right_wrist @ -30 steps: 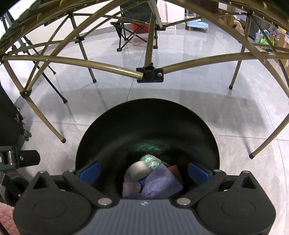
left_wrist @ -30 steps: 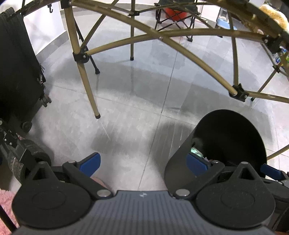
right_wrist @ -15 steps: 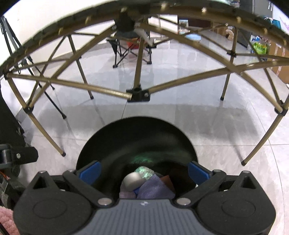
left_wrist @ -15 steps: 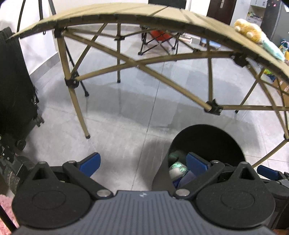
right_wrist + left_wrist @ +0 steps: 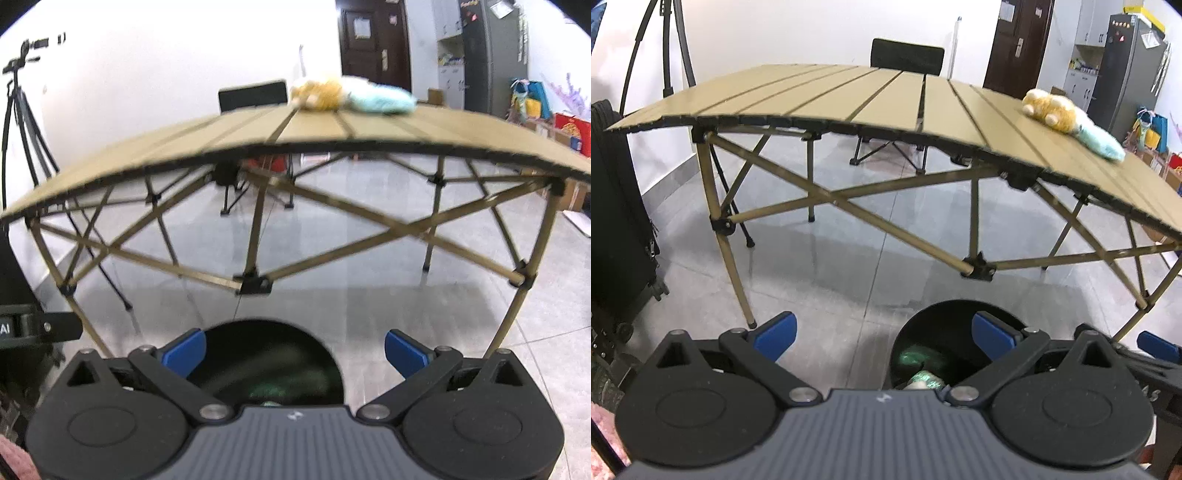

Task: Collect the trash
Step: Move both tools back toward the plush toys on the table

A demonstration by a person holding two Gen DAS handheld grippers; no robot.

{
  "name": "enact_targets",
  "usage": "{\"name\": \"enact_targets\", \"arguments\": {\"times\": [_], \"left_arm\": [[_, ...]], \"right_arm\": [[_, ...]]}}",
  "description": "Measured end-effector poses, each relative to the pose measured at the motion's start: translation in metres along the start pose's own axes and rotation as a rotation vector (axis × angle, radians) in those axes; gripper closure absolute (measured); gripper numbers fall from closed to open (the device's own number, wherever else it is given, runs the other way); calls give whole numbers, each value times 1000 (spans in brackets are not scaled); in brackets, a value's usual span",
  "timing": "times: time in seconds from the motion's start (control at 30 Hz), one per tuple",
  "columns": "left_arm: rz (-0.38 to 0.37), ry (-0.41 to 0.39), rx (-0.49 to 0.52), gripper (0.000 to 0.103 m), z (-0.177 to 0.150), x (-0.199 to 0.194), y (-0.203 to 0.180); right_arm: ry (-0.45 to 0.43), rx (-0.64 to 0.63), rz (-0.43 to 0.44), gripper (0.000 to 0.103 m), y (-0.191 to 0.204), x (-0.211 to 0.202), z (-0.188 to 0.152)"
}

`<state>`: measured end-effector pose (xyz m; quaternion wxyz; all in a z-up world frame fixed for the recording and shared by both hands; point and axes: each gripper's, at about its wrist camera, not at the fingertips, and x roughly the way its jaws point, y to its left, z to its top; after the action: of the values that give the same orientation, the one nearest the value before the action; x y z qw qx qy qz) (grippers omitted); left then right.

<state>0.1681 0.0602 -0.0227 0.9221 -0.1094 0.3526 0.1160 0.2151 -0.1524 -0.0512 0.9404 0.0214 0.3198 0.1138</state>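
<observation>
Both grippers are held low, near the floor, pointing level toward the folding counter. The left gripper has its jaws spread wide with nothing between them; its blue fingertips sit over bare grey floor on the left and over the bin's rim on the right. The right gripper is likewise spread and empty, centred just above and behind the black trash bin.

The bin stands on the floor at the near edge of the counter, just in front of its crossed tan legs. Inside lie crumpled pieces of trash, greenish and pale; what they are is too dim to tell.

On the counter's far right rests a yellow plush toy touching a pale blue one. A black suitcase stands at the left, a tripod behind it, and a black folding chair beyond the counter. The only writing, "AI" on a black part at the left edge of the right view, is partly cut off.

The floor to the left of the bin lies open.
</observation>
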Motion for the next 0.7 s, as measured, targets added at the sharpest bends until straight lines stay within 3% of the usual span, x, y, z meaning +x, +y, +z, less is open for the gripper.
{"name": "enact_targets", "arguments": {"times": [0.33,0.7], "left_arm": [[-42,-86,20,0,23,-23,-25],[-50,-184,80,0,68,-31,-59]], "right_arm": [[-213,35,-12,0,-32,-43,30],[-373,92,-2,0,-71,-48,88]]}}
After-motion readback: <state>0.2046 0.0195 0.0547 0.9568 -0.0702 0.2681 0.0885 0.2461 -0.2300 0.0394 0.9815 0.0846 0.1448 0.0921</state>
